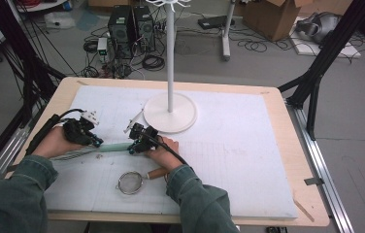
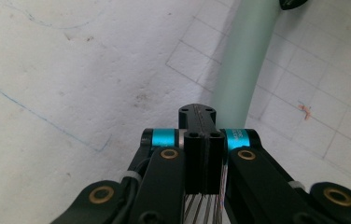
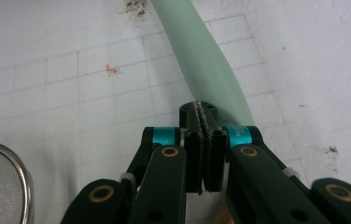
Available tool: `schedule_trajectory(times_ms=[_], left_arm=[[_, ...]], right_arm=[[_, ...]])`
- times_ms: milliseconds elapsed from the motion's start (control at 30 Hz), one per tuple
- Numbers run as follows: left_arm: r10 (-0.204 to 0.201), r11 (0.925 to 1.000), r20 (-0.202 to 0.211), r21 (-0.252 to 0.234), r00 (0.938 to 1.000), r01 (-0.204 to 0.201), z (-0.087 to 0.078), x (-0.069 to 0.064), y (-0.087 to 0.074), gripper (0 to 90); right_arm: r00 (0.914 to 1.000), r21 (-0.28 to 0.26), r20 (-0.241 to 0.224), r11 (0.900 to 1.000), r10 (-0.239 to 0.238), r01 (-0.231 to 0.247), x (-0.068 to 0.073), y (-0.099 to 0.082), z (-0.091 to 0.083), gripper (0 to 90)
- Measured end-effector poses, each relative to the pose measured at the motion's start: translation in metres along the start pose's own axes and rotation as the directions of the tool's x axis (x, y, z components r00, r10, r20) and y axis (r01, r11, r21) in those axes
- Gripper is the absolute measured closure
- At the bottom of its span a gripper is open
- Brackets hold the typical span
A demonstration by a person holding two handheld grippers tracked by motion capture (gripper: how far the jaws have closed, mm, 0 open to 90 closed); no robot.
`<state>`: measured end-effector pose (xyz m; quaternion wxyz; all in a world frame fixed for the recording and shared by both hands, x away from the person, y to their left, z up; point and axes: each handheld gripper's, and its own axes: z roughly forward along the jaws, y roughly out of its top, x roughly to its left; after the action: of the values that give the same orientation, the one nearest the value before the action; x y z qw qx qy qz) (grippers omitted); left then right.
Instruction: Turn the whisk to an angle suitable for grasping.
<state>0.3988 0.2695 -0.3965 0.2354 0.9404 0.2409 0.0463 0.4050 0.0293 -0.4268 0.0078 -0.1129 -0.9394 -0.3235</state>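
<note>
Both pairs of jaws are clenched tight, pad against pad. In the left gripper view the left gripper [image 2: 200, 122] has thin metal wires running down between and below its closed pads, so it looks to be pinching the wire end of the whisk [image 1: 81, 153]; whether the pads really press on those wires I cannot quite tell. Straight ahead of those jaws, and a little to their right, the pale green handle [image 2: 243, 60] stretches away across the white surface [image 2: 71, 70].

In the right gripper view the right gripper [image 3: 203, 122] shows a thin pale strand caught along the seam of its closed pads. The same green handle [image 3: 206, 60] starts right at the tips and runs up and away from them, so the tips sit at or on its near end. Low to the left of these jaws is the rim of a mesh strainer [image 3: 1, 186].

From the high view, the left gripper [image 1: 94, 140] and the right gripper [image 1: 133, 148] face each other, with the green handle [image 1: 113, 147] lying flat between them. The strainer [image 1: 131, 183], with its wooden handle, lies just nearer the person than the right hand [image 1: 163, 150]. Beyond both pairs of jaws stands a white stand [image 1: 170, 109] on its round base.
</note>
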Motion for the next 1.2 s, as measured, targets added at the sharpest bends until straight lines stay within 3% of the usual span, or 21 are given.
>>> schedule_trajectory(times_ms=[433,933,1000,1200], left_arm=[[0.020,0.9998,0.061,-0.001,0.9979,-0.020,-0.003,-0.003,-0.006,89.6],[0.026,0.9995,0.093,-0.018,0.9954,-0.025,-0.006,-0.006,-0.008,89.6],[0.022,0.9994,0.098,-0.027,0.9950,-0.020,-0.006,-0.006,-0.009,89.6],[0.002,0.9989,0.083,-0.046,0.9966,0.001,-0.007,-0.004,-0.012,85.6]], right_arm=[[0.9986,0.008,0.043,0.9994,0.032,-0.033,-0.002,-0.002,0.002,89.6],[0.9961,0.001,0.060,0.9979,0.064,-0.064,-0.004,-0.002,0.002,89.6],[0.9973,-0.011,0.059,0.9990,0.043,-0.043,-0.006,-0.002,0.003,89.5],[0.9971,-0.030,0.042,0.9976,0.063,-0.062,-0.006,-0.002,0.000,87.3]])
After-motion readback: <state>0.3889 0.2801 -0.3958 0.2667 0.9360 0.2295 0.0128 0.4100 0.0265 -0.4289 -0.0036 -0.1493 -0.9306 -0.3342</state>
